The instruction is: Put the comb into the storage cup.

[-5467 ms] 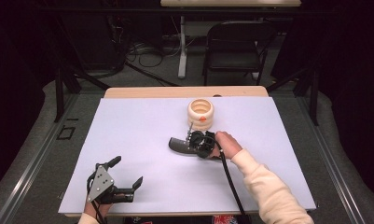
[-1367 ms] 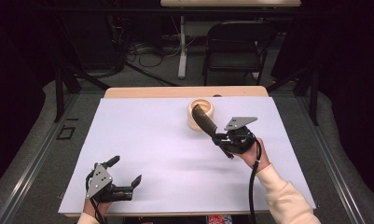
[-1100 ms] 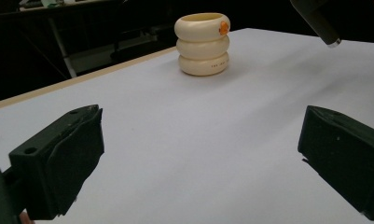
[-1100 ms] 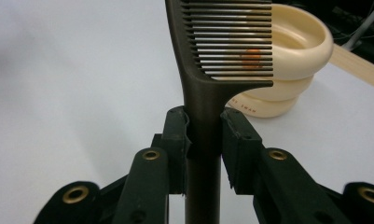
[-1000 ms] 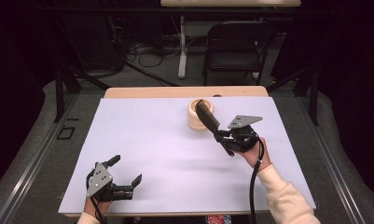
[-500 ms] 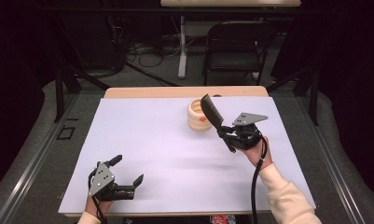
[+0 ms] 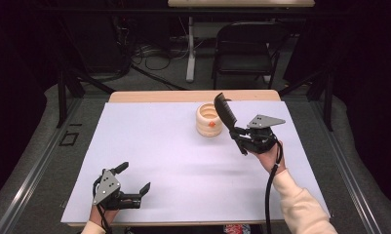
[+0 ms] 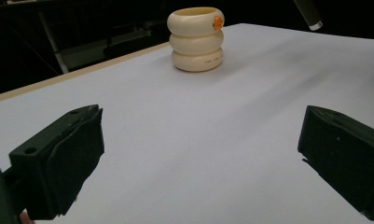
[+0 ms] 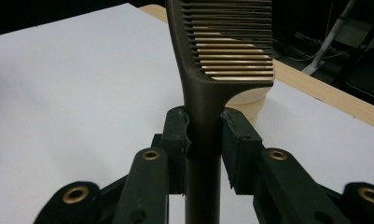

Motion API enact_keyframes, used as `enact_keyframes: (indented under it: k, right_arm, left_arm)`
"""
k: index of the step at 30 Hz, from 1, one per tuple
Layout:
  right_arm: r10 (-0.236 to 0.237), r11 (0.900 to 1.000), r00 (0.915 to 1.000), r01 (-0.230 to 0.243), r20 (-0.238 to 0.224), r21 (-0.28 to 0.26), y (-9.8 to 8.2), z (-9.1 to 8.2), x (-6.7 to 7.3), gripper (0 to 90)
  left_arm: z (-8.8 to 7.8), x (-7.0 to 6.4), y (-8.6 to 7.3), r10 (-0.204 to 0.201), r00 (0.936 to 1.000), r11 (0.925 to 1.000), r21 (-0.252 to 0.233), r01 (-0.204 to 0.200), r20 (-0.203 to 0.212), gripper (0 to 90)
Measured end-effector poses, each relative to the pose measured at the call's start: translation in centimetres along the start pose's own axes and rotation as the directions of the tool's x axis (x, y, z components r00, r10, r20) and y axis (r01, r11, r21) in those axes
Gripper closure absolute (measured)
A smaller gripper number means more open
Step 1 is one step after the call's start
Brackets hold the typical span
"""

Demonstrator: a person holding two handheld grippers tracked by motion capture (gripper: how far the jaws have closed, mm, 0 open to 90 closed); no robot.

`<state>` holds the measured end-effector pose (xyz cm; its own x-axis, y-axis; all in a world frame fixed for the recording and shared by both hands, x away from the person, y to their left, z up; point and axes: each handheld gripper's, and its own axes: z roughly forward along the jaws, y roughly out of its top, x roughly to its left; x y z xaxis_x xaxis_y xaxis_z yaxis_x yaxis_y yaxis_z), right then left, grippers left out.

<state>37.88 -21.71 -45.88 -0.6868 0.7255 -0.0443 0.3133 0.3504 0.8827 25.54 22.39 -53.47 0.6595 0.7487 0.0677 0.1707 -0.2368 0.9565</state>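
- High view: my right tongs (image 7: pixel 238 138) are clamped on a dark comb (image 7: pixel 225 111), which rises tilted, its top just right of the cream ringed holder (image 7: pixel 208 120) at the far middle of the counter (image 7: pixel 159 146).
- High view: my left tongs (image 7: pixel 133 186) rest at the near left corner of the white sheet, jaws apart, nothing between them.
- Left gripper view: jaws stand wide apart over bare sheet; the holder (image 8: pixel 196 38) stands upright well ahead, an orange mark near its rim.
- Right gripper view: both pads press the comb's handle (image 9: pixel 202 140); the teeth (image 9: pixel 233 44) point right, the holder partly hidden behind them.
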Motion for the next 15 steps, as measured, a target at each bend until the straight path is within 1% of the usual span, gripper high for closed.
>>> enact_keyframes:
  k: [7,10,15]
  right_arm:
    - [0.016,1.0,0.9997,-0.016,0.017,-0.016,0.13,-0.01,-0.59,72.3]
    - [0.021,1.0,0.9995,-0.02,0.022,-0.018,0.19,0.12,-0.74,72.4]
    - [0.015,1.0,0.9994,-0.014,0.03,-0.026,0.52,0.25,-0.9,72.4]
  left_arm:
    - [-0.11,0.19,0.02,-0.013,0.9999,0.9999,-0.009,0.013,-0.007,0.4]
    - [-0.04,0.17,0.02,-0.004,1.0,1.0,-0.004,0.004,-0.002,0.3]
    - [0.01,0.13,0.01,-0.008,1.0,1.0,-0.005,0.008,-0.002,0.4]
